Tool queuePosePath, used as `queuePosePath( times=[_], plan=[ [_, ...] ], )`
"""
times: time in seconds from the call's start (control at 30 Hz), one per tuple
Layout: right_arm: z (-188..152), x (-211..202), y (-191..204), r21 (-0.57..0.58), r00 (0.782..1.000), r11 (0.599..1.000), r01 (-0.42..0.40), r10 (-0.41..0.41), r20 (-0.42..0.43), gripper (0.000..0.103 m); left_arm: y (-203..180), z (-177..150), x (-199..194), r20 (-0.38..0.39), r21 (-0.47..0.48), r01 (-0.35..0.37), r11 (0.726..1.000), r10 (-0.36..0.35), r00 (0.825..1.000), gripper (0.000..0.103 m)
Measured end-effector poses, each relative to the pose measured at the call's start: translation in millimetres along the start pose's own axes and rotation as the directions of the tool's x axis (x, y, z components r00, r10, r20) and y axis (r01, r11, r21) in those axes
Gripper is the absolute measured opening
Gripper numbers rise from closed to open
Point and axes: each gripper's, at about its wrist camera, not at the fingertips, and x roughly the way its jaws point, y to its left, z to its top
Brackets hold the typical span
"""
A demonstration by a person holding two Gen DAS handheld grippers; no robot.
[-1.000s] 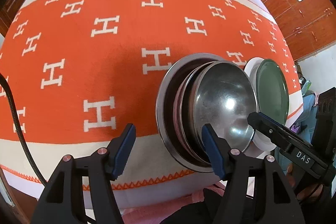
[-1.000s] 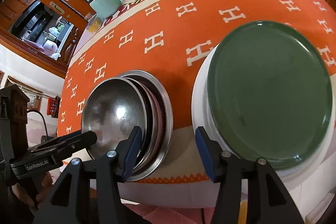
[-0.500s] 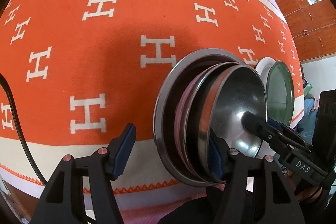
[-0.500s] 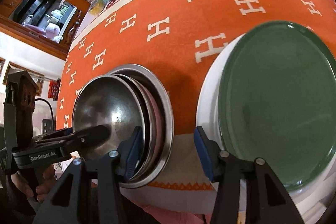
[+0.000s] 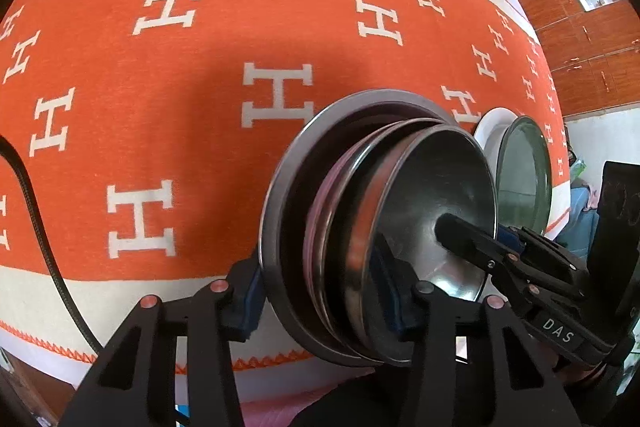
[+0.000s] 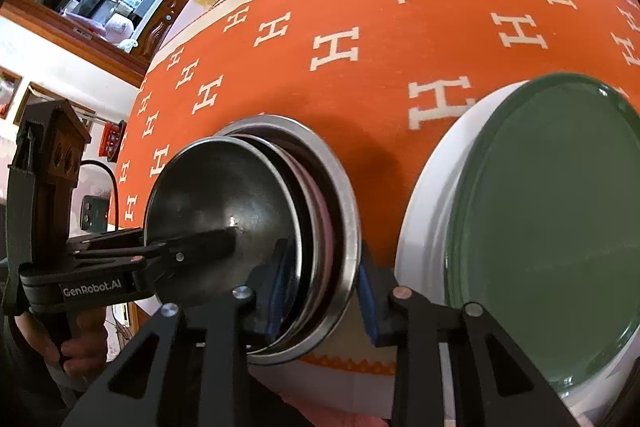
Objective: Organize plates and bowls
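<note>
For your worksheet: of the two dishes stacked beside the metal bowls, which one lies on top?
The green plate lies on top; the white dish beneath it shows only as a pale rim around it.

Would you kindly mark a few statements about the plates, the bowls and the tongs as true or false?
1. The green plate lies on a white plate. True.
2. The bowls stand apart from one another. False: they are nested in one bowl stack.
3. The left tongs and the right tongs each have one finger inside the bowl stack and one outside. True; both sets of jaws have just been closing on its wall.
4. The tablecloth is blue. False: the tablecloth is orange with white H shapes.
5. The right tongs grip the green plate. False: they grip the bowl stack.
</note>
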Motion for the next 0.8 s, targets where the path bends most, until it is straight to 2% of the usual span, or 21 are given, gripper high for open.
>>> queuePosePath(
  times=[0.47, 0.8],
  plan=[
    [-13, -3, 6, 0.020, 1.000, 1.000, 0.016, -0.016, 0.018, 0.031, 1, -11, -2, -0.018, 0.025, 0.001, 1.000, 0.000, 1.000, 0.044],
    [-41, -21, 13, 0.051, 0.994, 0.998, 0.026, -0.032, 0.103, 0.031, 1, -31, -12, -0.003, 0.076, 0.003, 0.997, -0.003, 1.000, 0.040]
  ],
)
